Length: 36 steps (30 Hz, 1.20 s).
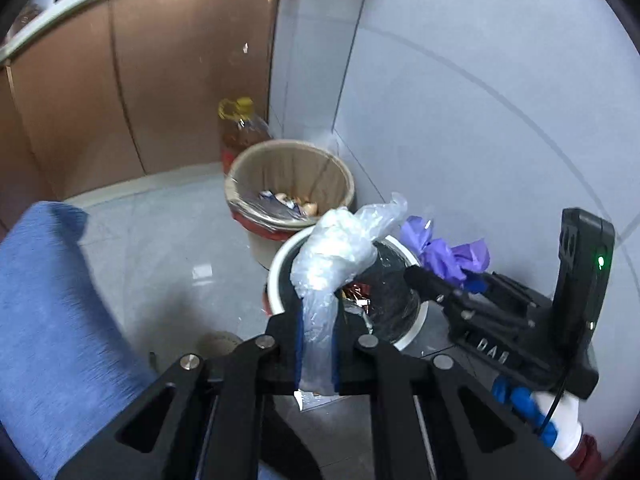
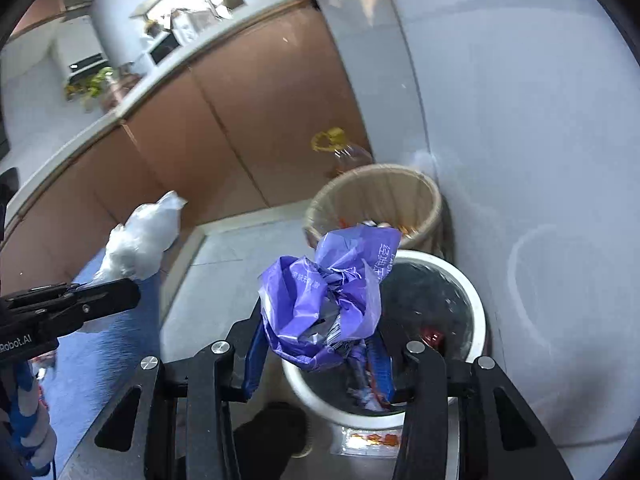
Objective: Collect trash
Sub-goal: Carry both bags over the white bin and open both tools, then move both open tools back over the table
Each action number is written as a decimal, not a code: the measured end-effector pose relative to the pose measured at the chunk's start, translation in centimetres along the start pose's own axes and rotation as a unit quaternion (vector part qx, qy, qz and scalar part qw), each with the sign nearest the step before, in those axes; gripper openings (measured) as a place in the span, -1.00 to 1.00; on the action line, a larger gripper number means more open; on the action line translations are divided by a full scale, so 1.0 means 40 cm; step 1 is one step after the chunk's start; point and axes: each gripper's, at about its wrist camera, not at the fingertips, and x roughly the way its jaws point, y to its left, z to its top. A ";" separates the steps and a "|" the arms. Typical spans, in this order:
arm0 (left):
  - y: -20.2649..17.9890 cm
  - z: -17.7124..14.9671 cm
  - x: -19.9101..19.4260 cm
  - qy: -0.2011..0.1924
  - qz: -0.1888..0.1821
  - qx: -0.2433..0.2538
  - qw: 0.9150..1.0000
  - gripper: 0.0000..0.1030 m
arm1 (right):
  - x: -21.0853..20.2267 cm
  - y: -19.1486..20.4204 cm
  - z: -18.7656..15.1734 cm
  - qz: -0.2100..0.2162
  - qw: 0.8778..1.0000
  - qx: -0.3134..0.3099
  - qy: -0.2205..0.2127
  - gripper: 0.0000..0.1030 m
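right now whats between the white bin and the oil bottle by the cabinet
The beige bin, lined and holding scraps, stands between the white bin and the oil bottle. The left wrist view shows it best.

Dim bluish indoor light, glare on cabinet doors (image 1: 168, 60) above the bin (image 1: 290, 184), motion blur, fisheye warp w/ black corners

We cannot see the part of the clear bag (image 1: 336, 264) pinched inside the left gripper (image 1: 318, 354), nor the purple bag's (image 2: 324, 300) lower end behind the right gripper (image 2: 320, 364). Both bags cover part of the white bin (image 2: 478, 312); its contents are too dark and blurred to name. The beige bin (image 1: 292, 168) hides most of the bottle (image 1: 240, 128).
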 end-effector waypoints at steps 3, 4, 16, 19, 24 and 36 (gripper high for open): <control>-0.012 0.024 0.075 0.018 -0.011 -0.007 1.000 -0.79 | 0.042 -0.037 -0.009 -0.014 1.000 0.010 0.015 -0.17; -0.014 0.029 0.093 0.024 -0.015 -0.010 1.000 -0.79 | 0.051 -0.043 -0.009 -0.018 1.000 0.012 0.019 -0.15; -0.013 0.063 0.147 0.030 -0.056 -0.038 0.997 -0.15 | 0.078 -0.082 -0.036 -0.056 0.997 0.024 0.039 0.13; -0.011 0.060 0.110 0.017 -0.052 -0.037 0.998 -0.15 | 0.056 -0.065 -0.038 -0.059 0.997 0.019 0.034 0.14; -0.002 0.048 0.031 -0.007 -0.048 -0.041 0.998 -0.15 | 0.014 -0.022 -0.033 -0.061 0.998 0.001 0.018 0.17; 0.006 -0.015 -0.233 -0.080 -0.034 -0.041 0.995 -0.10 | -0.150 0.134 -0.034 -0.042 0.997 -0.053 -0.029 0.29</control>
